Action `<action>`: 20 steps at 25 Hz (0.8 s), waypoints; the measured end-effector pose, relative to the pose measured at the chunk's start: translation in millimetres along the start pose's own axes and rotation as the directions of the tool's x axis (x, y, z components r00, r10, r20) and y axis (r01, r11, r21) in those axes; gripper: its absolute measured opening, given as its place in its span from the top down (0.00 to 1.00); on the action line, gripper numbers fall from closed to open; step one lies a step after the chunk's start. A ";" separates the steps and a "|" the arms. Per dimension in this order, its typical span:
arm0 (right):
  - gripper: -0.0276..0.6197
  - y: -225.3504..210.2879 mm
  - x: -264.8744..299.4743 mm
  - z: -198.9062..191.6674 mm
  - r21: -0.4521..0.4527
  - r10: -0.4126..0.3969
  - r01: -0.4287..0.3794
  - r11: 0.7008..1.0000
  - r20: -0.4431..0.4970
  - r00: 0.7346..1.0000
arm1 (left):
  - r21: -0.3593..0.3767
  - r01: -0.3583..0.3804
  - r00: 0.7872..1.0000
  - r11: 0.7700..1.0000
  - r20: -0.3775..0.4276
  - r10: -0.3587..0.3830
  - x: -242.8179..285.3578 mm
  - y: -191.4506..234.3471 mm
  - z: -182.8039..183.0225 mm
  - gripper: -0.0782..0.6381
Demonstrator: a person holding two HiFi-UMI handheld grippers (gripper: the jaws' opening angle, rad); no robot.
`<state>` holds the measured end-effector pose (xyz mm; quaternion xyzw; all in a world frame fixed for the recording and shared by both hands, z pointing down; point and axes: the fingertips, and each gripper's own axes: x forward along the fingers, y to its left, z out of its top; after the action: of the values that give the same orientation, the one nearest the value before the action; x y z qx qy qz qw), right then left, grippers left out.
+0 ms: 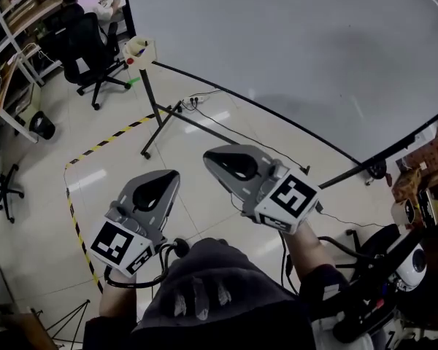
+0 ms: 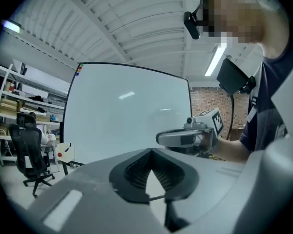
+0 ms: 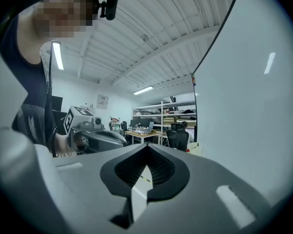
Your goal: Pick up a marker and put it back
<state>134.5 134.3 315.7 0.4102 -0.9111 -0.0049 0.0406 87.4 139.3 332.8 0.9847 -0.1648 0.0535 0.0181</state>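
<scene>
A small pale holder box [image 1: 139,49] hangs at the left corner of the whiteboard [image 1: 292,42]; it seems to hold markers, too small to make out. The same box shows in the left gripper view [image 2: 64,152] and in the right gripper view [image 3: 194,148]. My left gripper [image 1: 169,177] and right gripper [image 1: 212,157] float side by side over the floor, well short of the box. Both are shut with nothing between the jaws, as seen close up for the left [image 2: 151,152] and the right [image 3: 146,147]. Each gripper view also shows the other gripper beside it.
The whiteboard stands on a black frame with legs [image 1: 157,115] spread over the tiled floor. Yellow-black tape [image 1: 106,141] marks the floor. An office chair [image 1: 87,46] and desks with a seated person stand at the far left. A cable and power strip [image 1: 193,100] lie near the frame.
</scene>
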 end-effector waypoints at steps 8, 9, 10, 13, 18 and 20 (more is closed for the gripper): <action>0.96 -4.2 -4.4 8.3 -0.009 -0.043 0.044 0.999 0.032 0.999 | 0.006 -0.008 1.000 1.000 0.001 0.008 2.3 -0.3 0.5 0.88; 0.96 -4.3 -4.4 9.3 -0.010 -0.045 0.045 0.999 0.036 0.998 | 0.006 -0.009 1.000 1.000 0.000 0.009 1.9 -0.2 0.3 0.88; 0.95 -4.2 -4.3 9.4 -0.011 -0.046 0.047 0.999 0.035 0.998 | 0.007 -0.009 1.000 1.000 0.000 0.009 1.4 -0.1 0.0 0.88; 0.96 -2.5 -0.9 8.5 -0.017 -0.046 0.047 0.999 0.027 0.999 | 0.005 -0.008 1.000 1.000 -0.004 0.008 -0.6 2.1 -1.5 0.88; 0.96 -0.9 13.4 9.0 -0.024 -0.042 0.043 0.999 0.019 0.999 | -0.015 -0.012 1.000 1.000 -0.029 0.011 -4.0 15.6 -12.6 0.88; 0.96 -1.9 14.9 7.9 -0.027 -0.046 0.046 0.999 0.014 0.999 | -0.021 -0.008 1.000 1.000 -0.028 0.008 -4.0 16.6 -13.8 0.88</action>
<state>125.4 121.7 308.8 0.4303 -0.9016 -0.0208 0.0399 76.9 125.6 346.4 0.9830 -0.1690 0.0655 0.0304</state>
